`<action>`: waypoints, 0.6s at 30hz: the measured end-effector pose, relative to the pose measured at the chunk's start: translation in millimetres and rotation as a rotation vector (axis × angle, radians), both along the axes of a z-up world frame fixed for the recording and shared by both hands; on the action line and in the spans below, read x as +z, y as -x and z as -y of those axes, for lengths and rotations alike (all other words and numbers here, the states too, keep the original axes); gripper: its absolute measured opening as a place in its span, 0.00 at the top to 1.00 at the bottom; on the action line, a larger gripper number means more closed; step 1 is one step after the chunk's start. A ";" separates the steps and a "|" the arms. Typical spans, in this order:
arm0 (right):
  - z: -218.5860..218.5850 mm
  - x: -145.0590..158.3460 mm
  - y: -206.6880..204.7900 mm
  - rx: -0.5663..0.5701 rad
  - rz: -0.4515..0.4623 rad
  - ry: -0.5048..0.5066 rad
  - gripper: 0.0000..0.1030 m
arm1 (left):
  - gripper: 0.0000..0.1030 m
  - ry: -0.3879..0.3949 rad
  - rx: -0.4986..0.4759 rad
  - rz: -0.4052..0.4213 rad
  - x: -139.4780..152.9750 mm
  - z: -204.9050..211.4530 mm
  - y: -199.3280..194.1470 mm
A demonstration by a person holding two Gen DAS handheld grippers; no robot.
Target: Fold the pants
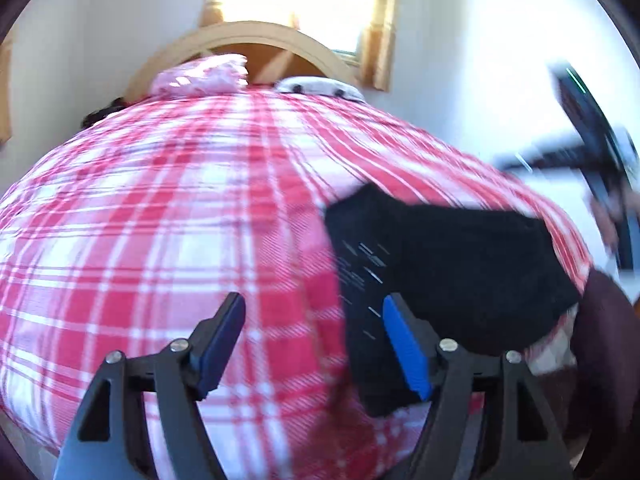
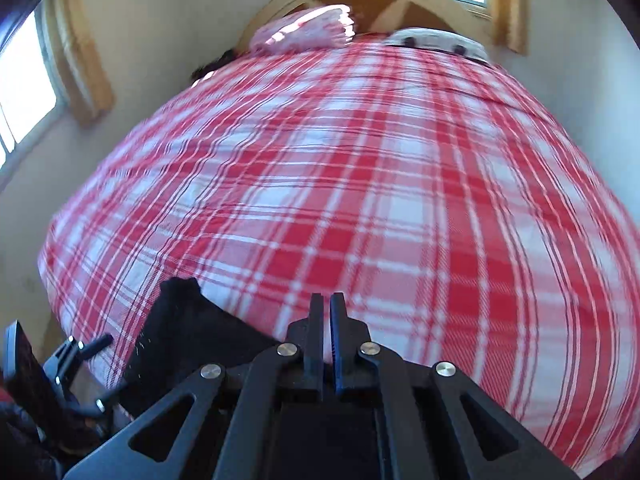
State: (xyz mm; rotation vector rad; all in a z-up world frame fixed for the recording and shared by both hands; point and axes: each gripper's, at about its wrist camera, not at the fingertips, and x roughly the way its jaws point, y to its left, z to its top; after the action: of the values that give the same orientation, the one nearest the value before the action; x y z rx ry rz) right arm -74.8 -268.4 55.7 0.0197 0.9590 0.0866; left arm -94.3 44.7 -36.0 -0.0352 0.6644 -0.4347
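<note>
Black pants point(image 1: 448, 264) lie in a folded bundle on the red and white plaid bed cover point(image 1: 160, 208), near its right front edge. My left gripper point(image 1: 312, 312) is open and empty; its right finger point(image 1: 404, 344) is over the pants' near edge, its left finger over the cover. In the right wrist view the pants point(image 2: 180, 340) show at the lower left, to the left of my right gripper point(image 2: 326, 312). The right gripper is shut with nothing between its pads, above the cover point(image 2: 360, 200).
A pink pillow point(image 1: 200, 76) and a white pillow point(image 1: 320, 88) lie by the wooden headboard point(image 1: 248, 36). Windows with wood trim are behind the bed. The other gripper's black frame point(image 1: 592, 152) shows at the right; the left gripper's frame point(image 2: 64, 368) shows at the lower left.
</note>
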 end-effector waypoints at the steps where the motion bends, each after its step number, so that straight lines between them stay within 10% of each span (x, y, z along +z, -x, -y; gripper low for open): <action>1: 16.9 -2.7 12.1 -0.033 0.015 -0.031 0.82 | 0.28 0.012 0.024 0.001 5.2 -4.8 -7.5; 4: 49.2 -7.9 45.3 -0.104 0.055 -0.127 0.33 | 0.28 0.018 0.012 -0.026 7.2 -0.3 -26.1; 18: 96.1 -91.3 142.2 -0.377 0.166 -0.501 0.31 | 0.09 -0.072 -0.085 -0.173 -22.3 67.6 -57.5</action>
State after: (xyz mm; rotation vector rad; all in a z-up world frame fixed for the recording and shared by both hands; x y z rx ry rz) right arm -217.0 -364.5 -35.6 0.6436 0.7348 -0.0216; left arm -36.8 -22.9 -58.3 0.0246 0.8539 -0.4931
